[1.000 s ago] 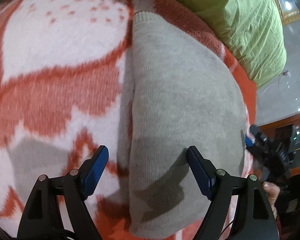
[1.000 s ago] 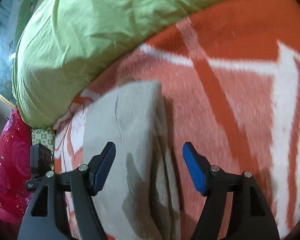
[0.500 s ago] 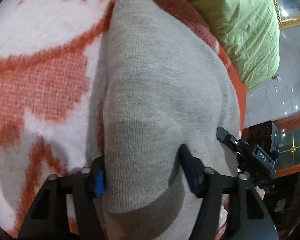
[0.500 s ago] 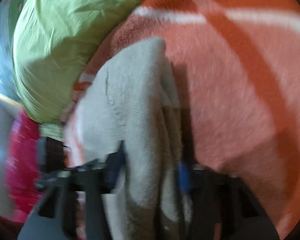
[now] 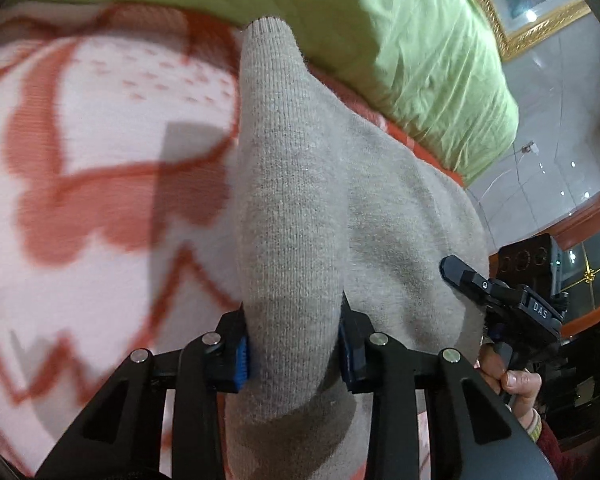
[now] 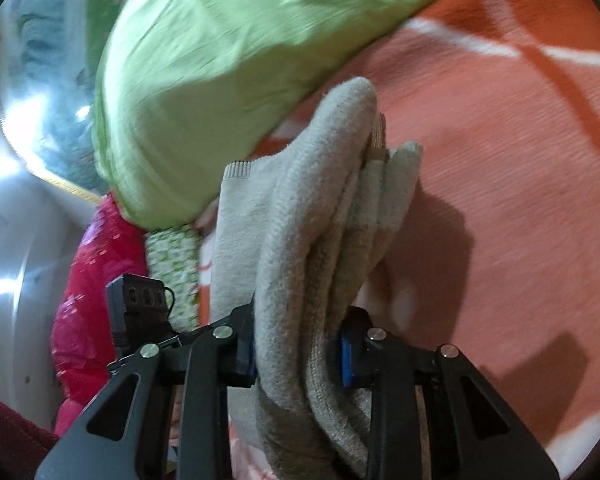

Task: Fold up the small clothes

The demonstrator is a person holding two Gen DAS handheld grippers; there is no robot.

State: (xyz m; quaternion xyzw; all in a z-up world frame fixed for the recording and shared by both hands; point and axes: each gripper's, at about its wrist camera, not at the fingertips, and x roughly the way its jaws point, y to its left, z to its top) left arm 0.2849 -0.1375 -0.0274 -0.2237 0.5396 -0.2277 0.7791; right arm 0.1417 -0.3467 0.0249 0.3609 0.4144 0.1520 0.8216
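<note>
A folded grey knit sweater lies over an orange and white patterned blanket. My left gripper is shut on a bunched fold at its near edge. My right gripper is shut on the thick stacked layers of the same sweater, lifting them off the blanket. The right gripper also shows at the sweater's right side in the left wrist view, and the left one at the left of the right wrist view.
A large green pillow lies just behind the sweater, also in the right wrist view. A red flowered cloth lies beyond the bed's left edge. A tiled floor and wooden furniture stand to the right.
Both grippers went from open around the sweater's edges to shut on them. The sweater has been gathered and raised off the blanket.
</note>
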